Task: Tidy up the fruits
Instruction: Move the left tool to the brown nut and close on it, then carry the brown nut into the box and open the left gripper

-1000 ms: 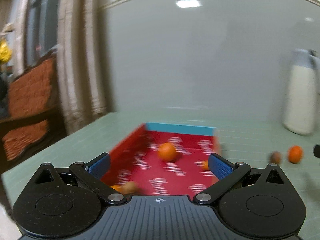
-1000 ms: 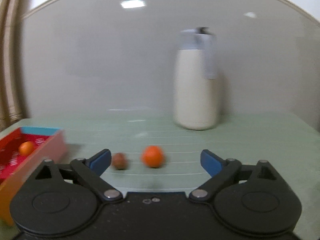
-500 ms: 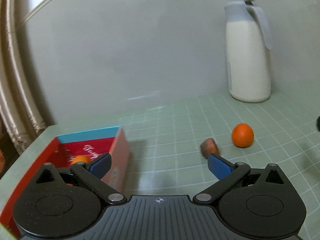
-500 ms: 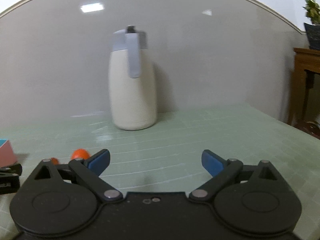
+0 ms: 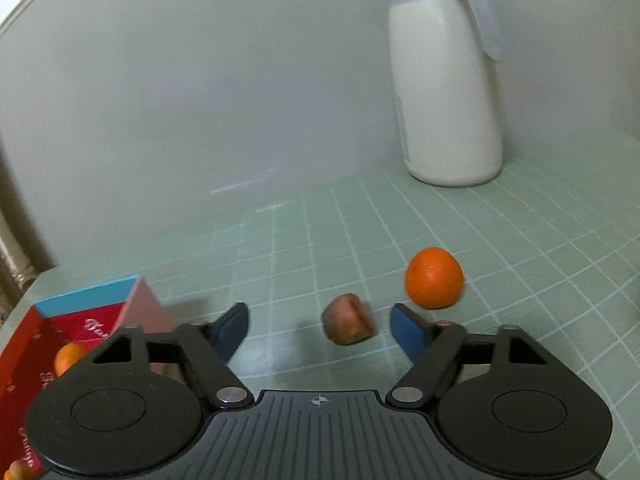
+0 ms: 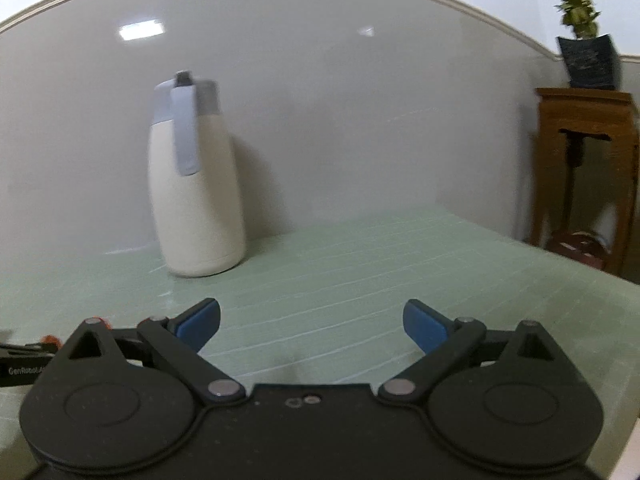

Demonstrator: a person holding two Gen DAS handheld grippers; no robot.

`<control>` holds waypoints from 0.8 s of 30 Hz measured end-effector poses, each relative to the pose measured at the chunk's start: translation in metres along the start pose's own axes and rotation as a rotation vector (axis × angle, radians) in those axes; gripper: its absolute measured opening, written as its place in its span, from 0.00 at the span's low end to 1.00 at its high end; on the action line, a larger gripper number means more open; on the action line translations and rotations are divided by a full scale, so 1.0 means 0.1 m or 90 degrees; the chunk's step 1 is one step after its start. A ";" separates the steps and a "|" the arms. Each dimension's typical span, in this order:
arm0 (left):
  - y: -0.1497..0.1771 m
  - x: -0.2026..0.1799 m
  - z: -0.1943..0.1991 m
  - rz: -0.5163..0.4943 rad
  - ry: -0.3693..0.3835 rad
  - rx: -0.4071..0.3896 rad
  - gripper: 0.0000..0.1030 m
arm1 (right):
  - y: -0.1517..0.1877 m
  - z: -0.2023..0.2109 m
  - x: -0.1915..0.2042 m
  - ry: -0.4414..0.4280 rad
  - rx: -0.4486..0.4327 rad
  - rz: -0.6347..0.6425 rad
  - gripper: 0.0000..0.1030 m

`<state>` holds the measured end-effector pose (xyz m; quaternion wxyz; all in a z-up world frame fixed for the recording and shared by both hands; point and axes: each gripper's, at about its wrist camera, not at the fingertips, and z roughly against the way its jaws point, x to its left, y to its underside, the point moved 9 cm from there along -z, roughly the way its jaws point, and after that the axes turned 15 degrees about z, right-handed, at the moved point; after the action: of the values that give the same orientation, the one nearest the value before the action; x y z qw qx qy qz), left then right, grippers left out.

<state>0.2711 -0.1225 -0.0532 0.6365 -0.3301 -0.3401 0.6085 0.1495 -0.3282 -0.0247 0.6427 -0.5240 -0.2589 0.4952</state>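
Note:
In the left wrist view my left gripper [image 5: 320,326] is open, and a small brown fruit [image 5: 348,325] lies on the green mat between its blue fingertips. An orange [image 5: 434,278] lies just beyond the right fingertip. The red box [image 5: 60,328] with a blue rim stands at the lower left and holds an orange [image 5: 69,358]; another small fruit [image 5: 18,470] shows at the bottom left corner. My right gripper [image 6: 312,322] is open and empty over bare mat, facing the far right of the table.
A tall white jug [image 5: 444,80] with a grey lid stands at the back by the wall; it also shows in the right wrist view [image 6: 196,180]. A wooden stand [image 6: 584,176] with a potted plant [image 6: 586,58] stands beyond the table's right edge.
My left gripper has swung right from over the red box to the brown fruit, which now lies between its fingertips. My right gripper has turned right, away from the fruits.

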 end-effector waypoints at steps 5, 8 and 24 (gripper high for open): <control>0.06 -0.04 -0.20 0.006 0.013 0.031 0.45 | 0.03 -0.01 -0.09 0.003 0.000 -0.006 0.95; 0.06 -0.06 -0.22 0.010 0.017 0.027 0.39 | 0.05 -0.02 -0.10 -0.005 0.003 -0.005 0.95; 0.02 0.08 0.04 0.051 0.021 -0.019 0.30 | -0.03 -0.01 -0.01 -0.028 -0.009 -0.003 0.95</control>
<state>0.2669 -0.1145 -0.0525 0.6120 -0.3630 -0.3251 0.6229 0.1507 -0.3295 -0.0219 0.6343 -0.5167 -0.2781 0.5033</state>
